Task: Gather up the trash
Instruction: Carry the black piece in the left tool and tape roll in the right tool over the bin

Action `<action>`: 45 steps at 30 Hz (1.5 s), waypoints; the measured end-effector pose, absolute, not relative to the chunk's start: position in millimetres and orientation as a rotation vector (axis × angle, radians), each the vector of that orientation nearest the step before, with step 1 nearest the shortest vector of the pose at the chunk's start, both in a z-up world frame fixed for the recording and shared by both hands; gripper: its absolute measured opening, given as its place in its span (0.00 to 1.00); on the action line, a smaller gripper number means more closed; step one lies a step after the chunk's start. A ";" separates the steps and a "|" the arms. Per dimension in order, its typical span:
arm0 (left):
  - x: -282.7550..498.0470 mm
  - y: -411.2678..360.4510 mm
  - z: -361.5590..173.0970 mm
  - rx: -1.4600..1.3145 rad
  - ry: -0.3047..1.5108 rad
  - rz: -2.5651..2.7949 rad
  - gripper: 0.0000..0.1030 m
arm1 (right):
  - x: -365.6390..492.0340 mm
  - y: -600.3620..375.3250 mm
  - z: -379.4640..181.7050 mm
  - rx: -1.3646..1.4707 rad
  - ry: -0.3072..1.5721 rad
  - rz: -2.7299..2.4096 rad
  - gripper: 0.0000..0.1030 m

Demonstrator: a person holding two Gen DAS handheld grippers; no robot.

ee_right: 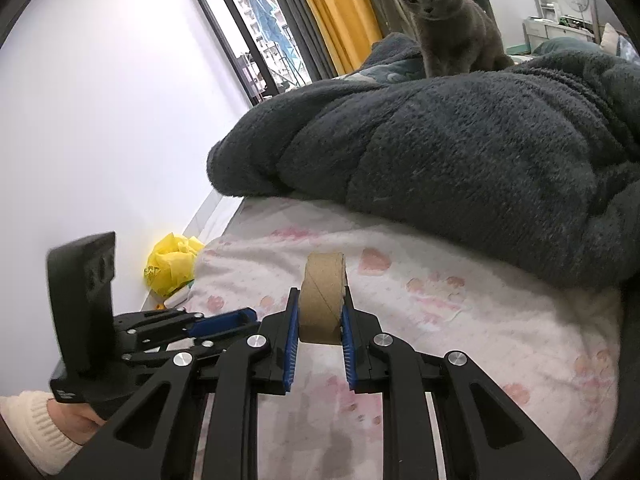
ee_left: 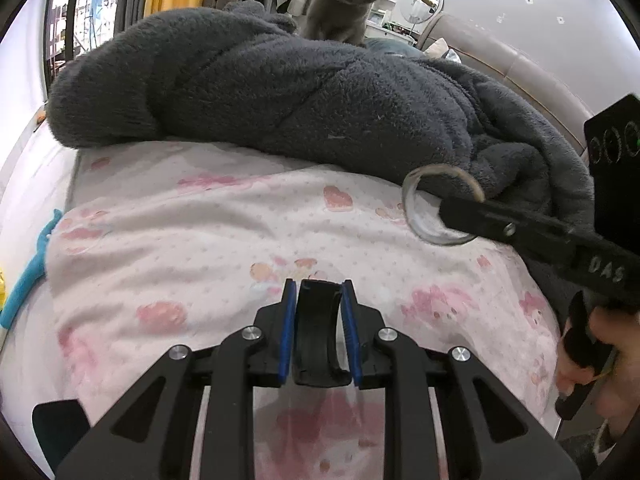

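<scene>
A bed with a white sheet [ee_left: 208, 216] printed with pink hearts is filling both views. A dark grey fleece blanket [ee_left: 280, 92] is lying bunched across the far half of the bed, and a grey cat [ee_left: 344, 0] is sitting behind it, looking toward the cameras.

The left gripper [ee_left: 318, 300] is pinching a curved black strip [ee_left: 316, 336] between its blue pads [ee_left: 287, 332], holding it just above the sheet.

The right gripper [ee_right: 320, 312] is clamping a tape roll [ee_right: 322, 300] with a brown cardboard core, held upright on edge between its blue pads [ee_right: 292, 344]. In the left view this same roll [ee_left: 436, 208] is showing as a clear ring beside the blanket's edge, with the right gripper's black fingers [ee_left: 480, 220] closed on it.

A crumpled yellow bag [ee_right: 170, 266] is lying on the floor by the wall, left of the bed. A teal object [ee_left: 28, 272] is resting at the bed's left edge; what it is cannot be told.
</scene>
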State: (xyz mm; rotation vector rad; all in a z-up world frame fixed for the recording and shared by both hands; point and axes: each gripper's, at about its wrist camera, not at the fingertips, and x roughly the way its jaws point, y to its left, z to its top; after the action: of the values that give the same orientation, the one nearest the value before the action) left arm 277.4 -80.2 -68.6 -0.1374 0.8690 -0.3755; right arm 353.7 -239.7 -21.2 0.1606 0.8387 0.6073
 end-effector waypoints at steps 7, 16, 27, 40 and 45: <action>251.0 -62.1 -61.8 -0.152 0.858 -0.355 0.23 | 332.2 -215.5 -24.8 0.160 0.843 0.627 0.18; 215.9 -23.1 -53.8 -0.159 0.840 -0.311 0.23 | 301.0 -176.6 -21.5 0.145 0.834 0.665 0.18; 185.0 37.2 -56.2 -0.167 0.840 -0.243 0.23 | 272.3 -119.8 -14.1 0.136 0.830 0.740 0.18; 162.1 113.2 -94.3 -0.164 0.932 -0.150 0.23 | 258.3 -35.3 -15.8 0.085 0.848 0.829 0.18; 154.0 138.8 -117.0 -0.168 0.996 -0.129 0.23 | 260.5 -7.1 -20.7 0.074 0.861 0.857 0.18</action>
State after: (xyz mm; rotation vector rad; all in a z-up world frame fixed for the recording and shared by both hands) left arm 154.0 138.8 -117.0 -0.1676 0.9957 -0.1292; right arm 260.5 -7.1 -20.7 0.0739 0.8610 0.8573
